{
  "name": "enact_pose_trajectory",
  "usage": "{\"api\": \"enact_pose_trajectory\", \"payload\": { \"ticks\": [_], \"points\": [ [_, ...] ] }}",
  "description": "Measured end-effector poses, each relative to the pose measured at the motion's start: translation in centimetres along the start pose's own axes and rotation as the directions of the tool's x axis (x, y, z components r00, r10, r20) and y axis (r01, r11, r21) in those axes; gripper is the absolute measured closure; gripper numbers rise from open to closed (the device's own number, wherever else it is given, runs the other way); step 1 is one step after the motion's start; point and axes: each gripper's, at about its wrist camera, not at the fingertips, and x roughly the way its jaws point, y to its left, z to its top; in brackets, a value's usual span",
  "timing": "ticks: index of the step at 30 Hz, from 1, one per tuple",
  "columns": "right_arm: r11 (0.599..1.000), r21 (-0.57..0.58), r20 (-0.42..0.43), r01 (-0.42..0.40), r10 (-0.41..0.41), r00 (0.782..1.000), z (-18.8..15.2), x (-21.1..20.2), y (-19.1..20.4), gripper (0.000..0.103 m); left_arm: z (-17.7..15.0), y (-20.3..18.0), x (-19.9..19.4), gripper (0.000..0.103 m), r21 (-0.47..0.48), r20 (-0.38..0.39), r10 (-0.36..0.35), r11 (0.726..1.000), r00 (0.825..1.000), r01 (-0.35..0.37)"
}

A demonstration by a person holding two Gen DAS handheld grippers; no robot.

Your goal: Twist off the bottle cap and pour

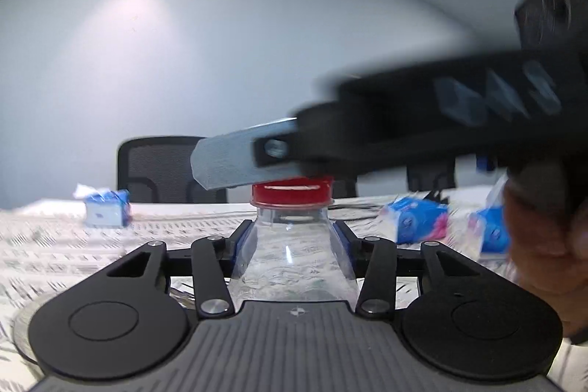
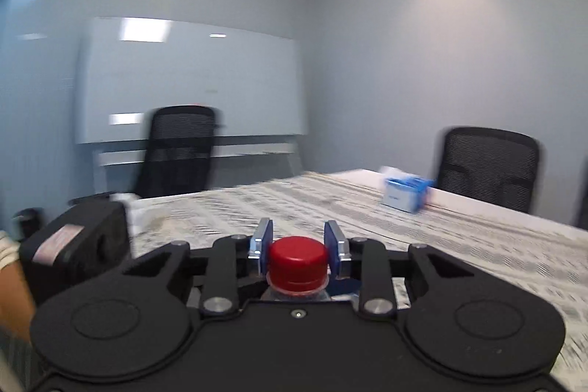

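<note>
A clear plastic bottle [image 1: 294,256] with a red cap [image 1: 292,195] stands upright on the table. My left gripper [image 1: 292,241] is shut on the bottle's shoulder, one blue pad on each side. My right gripper reaches in from the right at cap height, and one grey finger [image 1: 235,157] blurs across the cap's top. In the right wrist view, the red cap [image 2: 297,261] sits between the blue pads [image 2: 264,245] of my right gripper [image 2: 298,247], which is shut on it. The left gripper's black body [image 2: 73,245] shows at the left, held by a hand.
A patterned tablecloth [image 2: 441,237] covers the table. Blue tissue packs lie on it [image 1: 106,208] [image 1: 415,219] [image 2: 406,193]. Black office chairs [image 2: 180,149] [image 2: 488,168] stand around it, with a whiteboard [image 2: 191,79] behind. A clear round rim [image 1: 22,329] peeks out lower left.
</note>
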Motion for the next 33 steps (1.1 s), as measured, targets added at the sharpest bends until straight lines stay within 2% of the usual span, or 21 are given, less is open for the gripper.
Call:
{"api": "enact_pose_trajectory", "payload": {
  "ticks": [1, 3, 5, 7, 9, 12, 14, 16, 19, 21, 26, 29, 31, 33],
  "points": [
    [0.996, 0.000, 0.014, -0.089, 0.089, 0.996, -0.2, -0.1, -1.1, 0.071, 0.0, 0.0, 0.0, 0.060, -0.001, 0.003, -0.001, 1.000, 1.000, 0.001],
    [0.983, 0.033, 0.014, -0.182, 0.182, 0.983, -0.3, 0.2, -2.5, 0.070, -0.1, 0.2, 0.2, 0.061, 0.016, 0.005, 0.003, 1.000, 1.000, -0.003],
    [0.977, 0.022, 0.020, -0.210, 0.210, 0.978, -0.4, 0.2, -2.8, 0.070, 0.0, 0.6, 0.8, 0.061, 0.019, 0.003, 0.003, 1.000, 1.000, -0.003],
    [0.981, 0.022, 0.016, -0.194, 0.193, 0.981, -0.2, 0.2, -2.4, 0.070, 0.0, 0.7, 1.0, 0.058, 0.032, 0.010, 0.011, 0.999, 1.000, -0.012],
    [0.990, 0.015, 0.008, -0.142, 0.142, 0.990, 0.0, 0.1, -1.5, 0.069, 0.1, 0.6, 1.0, 0.056, 0.041, 0.007, 0.027, 0.999, 1.000, -0.027],
    [0.999, 0.013, -0.022, 0.044, -0.044, 0.999, 0.4, -0.1, 0.2, 0.068, 0.3, -0.3, 0.3, 0.045, 0.078, -0.001, 0.066, 0.995, 0.998, -0.066],
    [0.990, 0.040, -0.036, 0.134, -0.133, 0.990, 0.5, -0.3, 0.7, 0.068, 0.2, -0.8, -0.1, 0.020, 0.100, -0.013, 0.113, 0.989, 0.994, -0.111],
    [0.979, 0.086, -0.046, 0.186, -0.183, 0.982, 0.4, -0.4, 0.9, 0.068, -0.1, -1.1, -0.4, 0.019, 0.135, -0.023, 0.132, 0.983, 0.991, -0.128],
    [0.960, 0.131, -0.053, 0.249, -0.244, 0.968, -0.1, -0.2, 1.4, 0.057, -0.5, -1.3, -0.9, 0.018, 0.175, -0.019, 0.129, 0.977, 0.991, -0.124],
    [0.949, 0.135, -0.046, 0.286, -0.283, 0.958, -0.3, 0.0, 1.9, 0.054, -0.7, -1.1, -1.0, 0.004, 0.180, -0.027, 0.118, 0.977, 0.993, -0.111],
    [0.927, 0.156, 0.003, 0.341, -0.346, 0.938, -0.8, -0.3, 2.9, 0.046, -0.7, -1.3, -2.8, 0.005, 0.208, 0.077, 0.097, 0.972, 0.992, -0.111],
    [0.918, 0.195, 0.027, 0.346, -0.357, 0.934, -0.9, -0.7, 2.9, 0.046, -0.3, -1.5, -3.1, 0.005, 0.244, 0.087, 0.090, 0.964, 0.992, -0.109],
    [0.908, 0.223, 0.042, 0.354, -0.372, 0.927, -0.8, -1.0, 2.8, 0.046, 0.1, -1.4, -3.3, 0.005, 0.220, 0.070, 0.089, 0.970, 0.994, -0.102],
    [0.901, 0.247, 0.048, 0.357, -0.380, 0.924, -0.7, -1.1, 2.7, 0.045, 0.8, -1.2, -3.3, 0.005, 0.175, 0.022, 0.087, 0.981, 0.996, -0.089]
  ]
}}
